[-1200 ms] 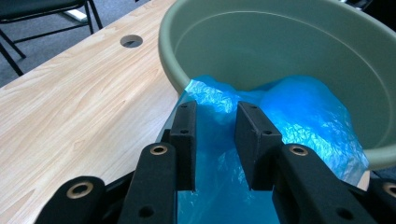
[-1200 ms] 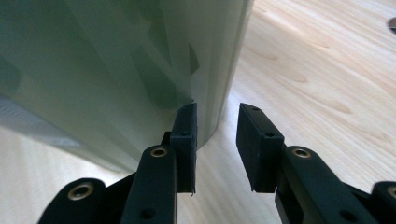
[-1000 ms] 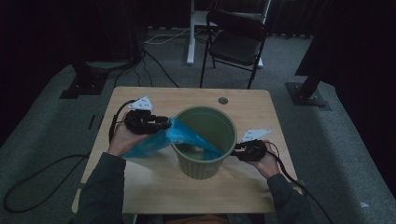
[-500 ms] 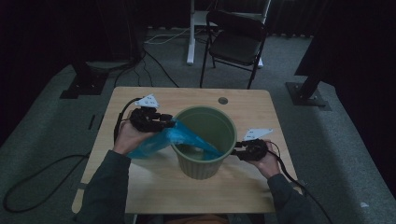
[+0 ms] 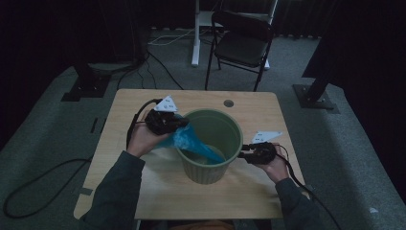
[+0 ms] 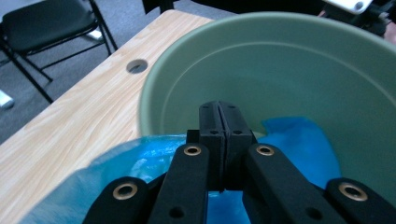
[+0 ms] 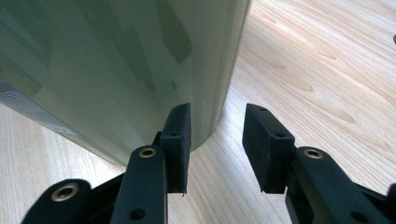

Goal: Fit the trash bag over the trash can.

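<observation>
At the bin's rim our left gripper has just clamped the blue bag — its lower end hidden inside; right gripper gapes beside the wall.

Dim high view, darkness all around the wooden surface, brighter tool views, green bin softly blurred up close
</observation>
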The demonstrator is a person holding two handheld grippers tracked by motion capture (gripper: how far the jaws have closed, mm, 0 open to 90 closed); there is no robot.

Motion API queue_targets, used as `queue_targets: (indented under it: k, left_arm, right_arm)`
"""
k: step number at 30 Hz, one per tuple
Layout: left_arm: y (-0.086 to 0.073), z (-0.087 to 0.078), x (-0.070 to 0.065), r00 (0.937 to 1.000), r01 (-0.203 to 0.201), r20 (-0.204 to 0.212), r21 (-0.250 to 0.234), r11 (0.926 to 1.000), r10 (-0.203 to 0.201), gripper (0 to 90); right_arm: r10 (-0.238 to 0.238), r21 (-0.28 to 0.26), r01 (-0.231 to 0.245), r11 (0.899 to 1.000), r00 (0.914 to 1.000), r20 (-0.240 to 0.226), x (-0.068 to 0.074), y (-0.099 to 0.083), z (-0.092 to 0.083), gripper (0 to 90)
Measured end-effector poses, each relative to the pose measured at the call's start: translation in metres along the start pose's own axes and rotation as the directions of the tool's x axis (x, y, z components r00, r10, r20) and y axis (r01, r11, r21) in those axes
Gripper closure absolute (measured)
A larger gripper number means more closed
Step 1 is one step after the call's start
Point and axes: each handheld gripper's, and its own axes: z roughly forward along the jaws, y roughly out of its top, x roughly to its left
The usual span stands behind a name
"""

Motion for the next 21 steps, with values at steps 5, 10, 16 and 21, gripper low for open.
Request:
queue_targets:
  k: [5,10,16,21]
  left_arm:
    - [0.016,0.015,-0.015,0.9980,-0.059,0.025,0.012,0.9982,0.058,89.0]
    - [0.028,0.031,-0.031,0.9911,-0.115,0.073,0.044,0.9924,0.111,88.4]
    - [0.027,0.029,-0.029,0.9925,-0.107,0.065,0.054,0.9928,0.103,72.2]
    - [0.023,0.012,-0.019,0.9971,-0.066,0.040,0.014,0.9977,0.066,66.0]
  right_arm:
    - [0.003,-0.002,-0.003,1.000,1.0000,0.002,0.000,-0.001,0.000,61.9]
    - [0.005,-0.004,-0.005,1.000,1.0000,0.002,-0.001,-0.001,-0.002,62.1]
    - [0.007,-0.012,-0.007,1.000,0.9999,0.008,-0.002,-0.001,-0.005,62.1]
    - [0.009,-0.013,-0.008,1.000,0.9999,0.011,-0.002,-0.002,-0.005,61.6]
